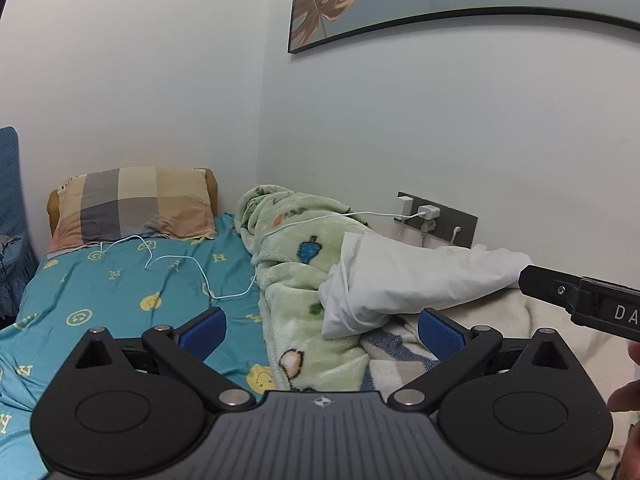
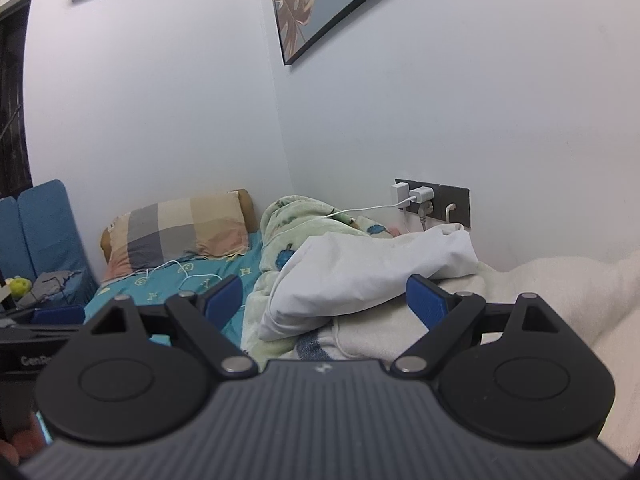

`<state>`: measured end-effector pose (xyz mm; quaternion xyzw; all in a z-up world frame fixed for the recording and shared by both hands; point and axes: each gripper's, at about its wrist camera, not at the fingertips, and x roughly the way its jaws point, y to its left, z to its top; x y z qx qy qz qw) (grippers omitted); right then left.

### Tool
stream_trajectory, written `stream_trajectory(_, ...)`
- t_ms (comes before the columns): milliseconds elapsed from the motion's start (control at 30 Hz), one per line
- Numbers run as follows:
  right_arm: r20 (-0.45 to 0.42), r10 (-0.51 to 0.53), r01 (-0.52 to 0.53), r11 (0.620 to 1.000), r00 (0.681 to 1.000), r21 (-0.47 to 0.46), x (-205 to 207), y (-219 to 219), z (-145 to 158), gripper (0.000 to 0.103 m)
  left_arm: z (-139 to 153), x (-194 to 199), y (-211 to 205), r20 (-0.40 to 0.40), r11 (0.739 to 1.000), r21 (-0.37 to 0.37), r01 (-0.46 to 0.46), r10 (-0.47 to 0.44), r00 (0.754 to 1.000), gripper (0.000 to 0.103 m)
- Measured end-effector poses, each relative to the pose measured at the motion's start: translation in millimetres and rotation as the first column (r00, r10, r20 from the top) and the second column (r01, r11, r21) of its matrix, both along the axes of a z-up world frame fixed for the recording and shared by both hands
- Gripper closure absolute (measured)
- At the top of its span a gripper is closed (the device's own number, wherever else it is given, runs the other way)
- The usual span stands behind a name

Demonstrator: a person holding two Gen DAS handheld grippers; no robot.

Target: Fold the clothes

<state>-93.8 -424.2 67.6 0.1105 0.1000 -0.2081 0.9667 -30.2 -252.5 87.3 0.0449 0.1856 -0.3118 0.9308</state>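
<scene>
A white garment [image 1: 404, 280] lies folded in a loose bundle on the bed, resting partly on a green printed blanket [image 1: 296, 248] and a cream blanket [image 1: 500, 320]. My left gripper [image 1: 322, 332] is open just short of the bundle's near left end, nothing between its blue pads. The right gripper's black finger [image 1: 576, 300] reaches in from the right edge, touching the bundle's far end. In the right wrist view the white garment [image 2: 360, 276] sits right ahead of my right gripper [image 2: 324, 300], which is open and holds nothing.
A checked pillow [image 1: 132, 204] lies at the bed's head on a turquoise sheet [image 1: 120, 292]. A white charging cable [image 1: 192, 268] trails over sheet and blanket to a wall socket [image 1: 436, 218]. A blue folded mat [image 2: 36, 240] stands at the left. A person's fingers [image 1: 624, 396] show at the right edge.
</scene>
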Motion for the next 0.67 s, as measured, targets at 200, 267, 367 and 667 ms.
stream_trajectory(200, -0.008, -0.008, 0.007, 1.0, 1.0, -0.023, 1.5, 5.8, -1.7, 0.013, 2.4, -3.0, 5.7, -0.002, 1.0, -0.016, -0.009, 0.009, 1.0, 0.0)
stream_trajectory(267, -0.013, -0.013, 0.012, 0.999, 1.0, -0.039, 1.5, 8.8, -1.8, 0.013, 3.8, -3.9, 8.6, 0.004, 1.0, -0.015, -0.014, 0.014, 1.0, 0.0)
stream_trajectory(367, -0.015, -0.015, 0.015, 0.999, 1.0, -0.037, 1.6, 10.4, -1.7, 0.013, 5.6, -5.0, 13.7, 0.003, 1.0, -0.024, -0.017, 0.017, 1.0, 0.0)
stream_trajectory(667, -0.021, -0.01, 0.009, 0.999, 1.0, -0.036, 2.9, 19.0, 1.1, 0.013, 11.0, -6.3, 33.5, -0.023, 0.998, -0.068, -0.016, 0.014, 1.0, 0.0)
